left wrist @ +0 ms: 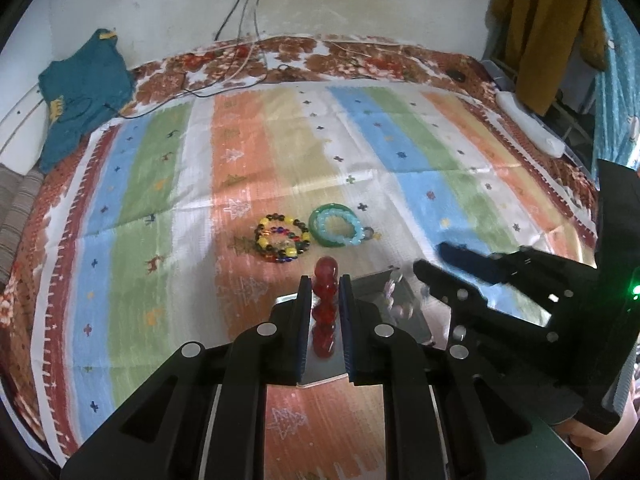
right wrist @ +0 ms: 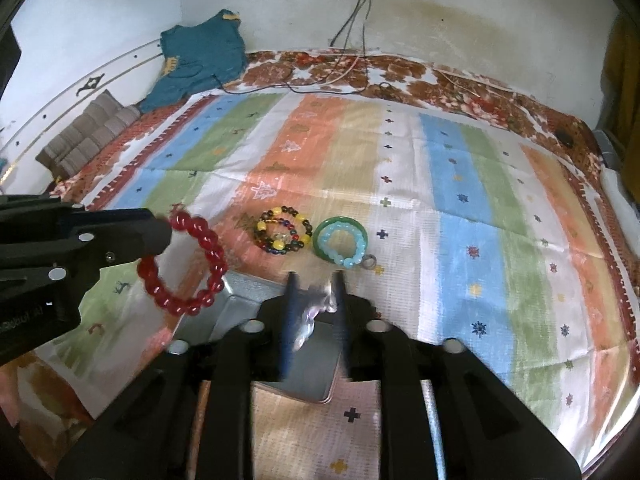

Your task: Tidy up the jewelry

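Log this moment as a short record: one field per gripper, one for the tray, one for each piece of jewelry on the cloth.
left gripper: shut on the red bead bracelet, held in the air over the metal tray's edge
right gripper: closed around a pale, clear beaded piece, blurred, above the tray
metal tray: on the striped cloth, below both grippers
multicolored bead bracelet: on the cloth beyond the tray
green bangle: on the cloth, right of the multicolored one
light blue bead bracelet: lying on and within the green bangle
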### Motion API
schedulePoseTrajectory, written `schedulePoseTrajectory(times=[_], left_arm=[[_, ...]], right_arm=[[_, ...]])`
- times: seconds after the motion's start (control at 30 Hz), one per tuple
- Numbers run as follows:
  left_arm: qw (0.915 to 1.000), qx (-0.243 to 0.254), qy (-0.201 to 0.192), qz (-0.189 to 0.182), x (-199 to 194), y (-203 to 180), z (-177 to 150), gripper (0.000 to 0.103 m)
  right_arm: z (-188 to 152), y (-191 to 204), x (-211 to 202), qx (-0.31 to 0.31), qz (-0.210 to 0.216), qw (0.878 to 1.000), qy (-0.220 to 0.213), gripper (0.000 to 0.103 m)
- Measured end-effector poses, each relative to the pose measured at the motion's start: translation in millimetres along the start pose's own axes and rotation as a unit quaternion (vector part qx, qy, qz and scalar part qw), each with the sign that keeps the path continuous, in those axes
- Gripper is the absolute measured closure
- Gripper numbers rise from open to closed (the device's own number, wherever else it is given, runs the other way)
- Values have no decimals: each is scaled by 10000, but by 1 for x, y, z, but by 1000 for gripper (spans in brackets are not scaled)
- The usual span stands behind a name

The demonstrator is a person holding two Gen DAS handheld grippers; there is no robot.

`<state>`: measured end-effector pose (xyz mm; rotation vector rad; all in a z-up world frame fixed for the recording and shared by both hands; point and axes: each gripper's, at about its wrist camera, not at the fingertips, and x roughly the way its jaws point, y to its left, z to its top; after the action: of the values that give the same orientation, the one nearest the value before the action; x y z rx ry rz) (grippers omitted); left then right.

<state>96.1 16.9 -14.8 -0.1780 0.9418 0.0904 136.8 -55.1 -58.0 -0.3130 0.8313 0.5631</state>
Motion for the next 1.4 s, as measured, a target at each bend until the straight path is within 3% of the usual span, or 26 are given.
schedulePoseTrajectory(times=[0.23,0.37,0.63,0.77,0.87,1.2,1.4], left_arm=[[9996,-164,33,225,3,13,2,88],[9989,-283,129,363,12,22,5,77],[9963,-460,371,631,37,39,18,63],[9953,-468,462,714,49,41,24,61],[9948,-365,550,775,59,39,30,54],[9924,-393,712,924,90,51,49,54],[9898,-448,917,995,114,59,56,54]], right_arm=[[2,-11,5,122,-95,9998,126,54],[5,-17,10,200,-135,9995,214,54],[14,-27,34,313,-274,9976,545,52],[19,-28,44,293,-329,9970,640,49],[23,-30,51,347,-179,9963,769,48],[35,-33,79,189,-387,9948,921,38],[38,-34,96,170,-402,9932,1076,38]])
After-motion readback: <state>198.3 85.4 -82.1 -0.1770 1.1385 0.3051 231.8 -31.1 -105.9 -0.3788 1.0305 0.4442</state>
